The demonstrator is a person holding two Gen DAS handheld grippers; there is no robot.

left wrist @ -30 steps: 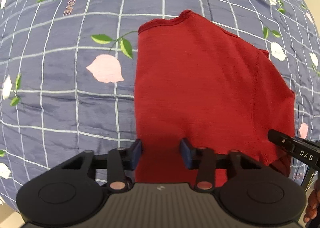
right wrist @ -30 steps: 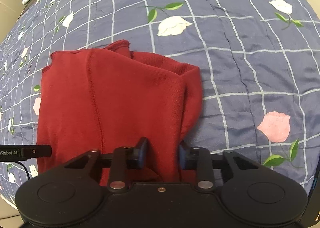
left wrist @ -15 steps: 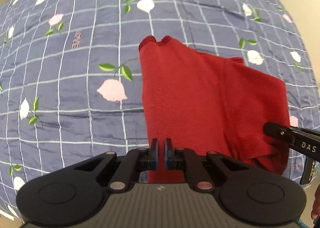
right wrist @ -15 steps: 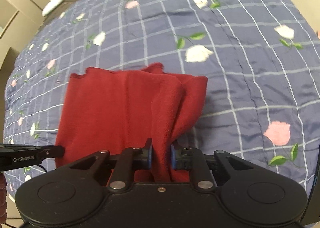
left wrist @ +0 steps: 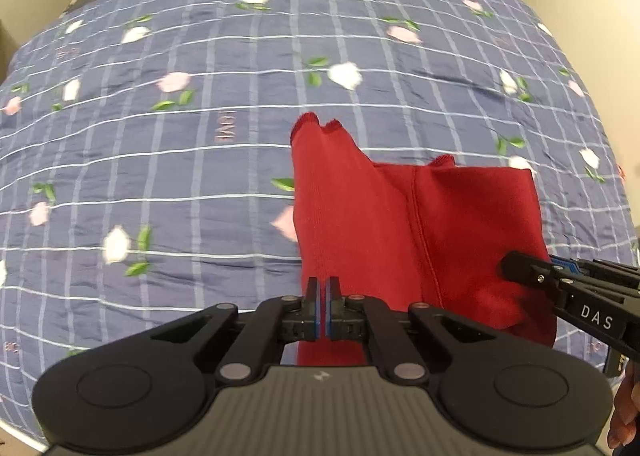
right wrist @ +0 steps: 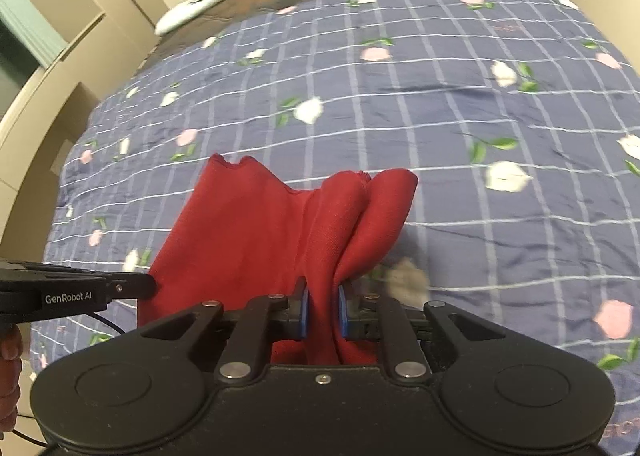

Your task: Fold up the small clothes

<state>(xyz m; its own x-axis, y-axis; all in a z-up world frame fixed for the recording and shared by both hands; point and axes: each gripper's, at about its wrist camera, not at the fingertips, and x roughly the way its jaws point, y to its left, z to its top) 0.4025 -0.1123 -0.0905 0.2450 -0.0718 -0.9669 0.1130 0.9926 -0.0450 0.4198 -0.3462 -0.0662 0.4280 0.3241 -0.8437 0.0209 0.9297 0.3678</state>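
Lifted off the bedspread [left wrist: 200, 176], the red garment [left wrist: 360, 216] hangs lengthwise away, both grippers' fingers [left wrist: 311, 288] clenched on its near edge.

The room light is soft and even. The flowers on the bedspread [left wrist: 224, 68] look smeared and blurry. Both pictures bulge round, bending at the edges, with dark corners.

The red knit garment [left wrist: 360, 224] hangs lifted by its near edge above the bed, its cloth bunched into vertical folds at the right side [right wrist: 360, 216]. A stitched seam runs down it, and its far hem looks notched.
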